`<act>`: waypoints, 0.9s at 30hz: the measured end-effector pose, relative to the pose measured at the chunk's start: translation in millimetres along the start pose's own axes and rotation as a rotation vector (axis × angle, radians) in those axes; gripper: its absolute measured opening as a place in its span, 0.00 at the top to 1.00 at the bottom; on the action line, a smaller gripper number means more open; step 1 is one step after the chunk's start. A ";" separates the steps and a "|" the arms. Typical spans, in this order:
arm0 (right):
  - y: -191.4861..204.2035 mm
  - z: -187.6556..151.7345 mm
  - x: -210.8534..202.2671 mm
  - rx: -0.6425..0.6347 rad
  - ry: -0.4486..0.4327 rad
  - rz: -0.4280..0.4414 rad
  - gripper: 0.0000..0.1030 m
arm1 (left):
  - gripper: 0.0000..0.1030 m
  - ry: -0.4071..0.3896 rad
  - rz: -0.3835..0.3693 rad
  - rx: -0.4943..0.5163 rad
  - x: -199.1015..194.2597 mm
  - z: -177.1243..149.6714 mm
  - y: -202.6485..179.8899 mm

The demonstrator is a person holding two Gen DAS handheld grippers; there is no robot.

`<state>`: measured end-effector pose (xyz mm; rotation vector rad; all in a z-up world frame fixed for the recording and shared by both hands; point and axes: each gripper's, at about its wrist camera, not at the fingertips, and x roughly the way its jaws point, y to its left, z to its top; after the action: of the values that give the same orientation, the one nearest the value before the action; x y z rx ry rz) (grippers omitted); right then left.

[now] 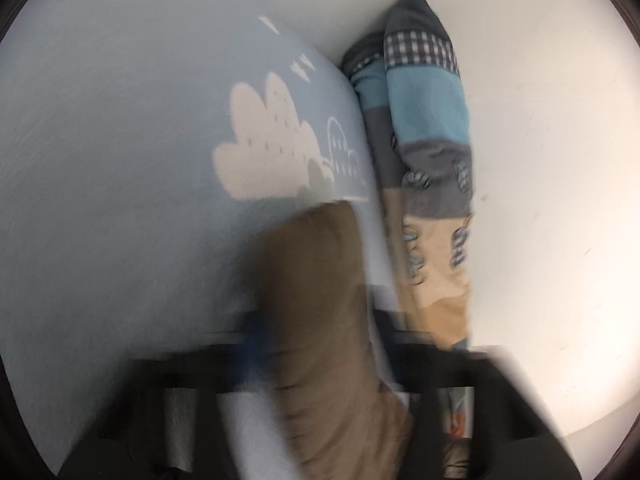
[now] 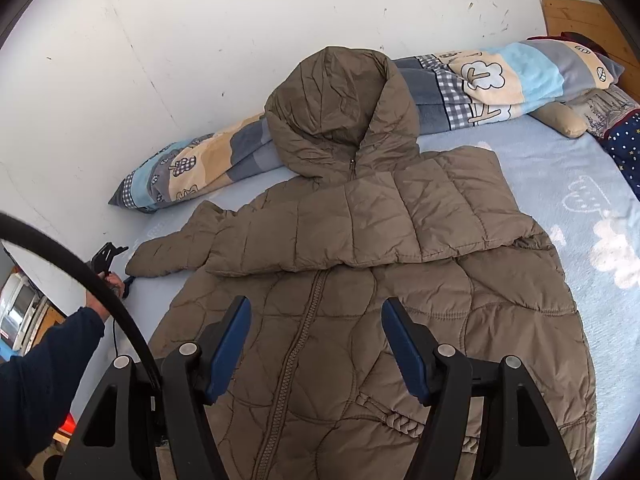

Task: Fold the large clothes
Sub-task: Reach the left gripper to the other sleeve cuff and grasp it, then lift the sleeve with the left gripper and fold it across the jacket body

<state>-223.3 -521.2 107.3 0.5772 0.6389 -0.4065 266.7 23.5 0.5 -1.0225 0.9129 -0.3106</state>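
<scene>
A brown quilted hooded jacket lies front-up on a light-blue bedsheet. One sleeve is folded across its chest; the other sleeve stretches out to the left. At that sleeve's cuff sits my left gripper, held by a hand. In the blurred left wrist view the brown sleeve runs between the jaws of my left gripper, which is shut on it. My right gripper hovers open over the jacket's zipper front, with nothing between its blue pads.
A rolled patchwork quilt lies along the white wall behind the hood. Pillows and a wooden headboard are at the far right. A person's dark-blue sleeve and a black cable cross the lower left.
</scene>
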 end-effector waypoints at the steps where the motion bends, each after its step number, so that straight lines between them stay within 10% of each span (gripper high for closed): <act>1: -0.1 -0.2 1.5 0.001 0.004 0.001 0.30 | 0.88 0.008 -0.006 0.001 1.8 -0.6 0.2; 11: -3.3 2.0 -7.8 0.025 -0.028 0.001 0.30 | 0.89 -0.016 -0.069 0.099 -29.8 -5.4 -33.7; 27: -35.1 13.8 -64.1 0.104 -0.166 -0.047 0.30 | 0.89 0.038 -0.335 0.484 -160.7 -121.0 -270.8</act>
<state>-282.5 -545.3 145.2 0.6213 0.4748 -0.5290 123.3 -90.3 283.9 -0.7150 0.6497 -0.7935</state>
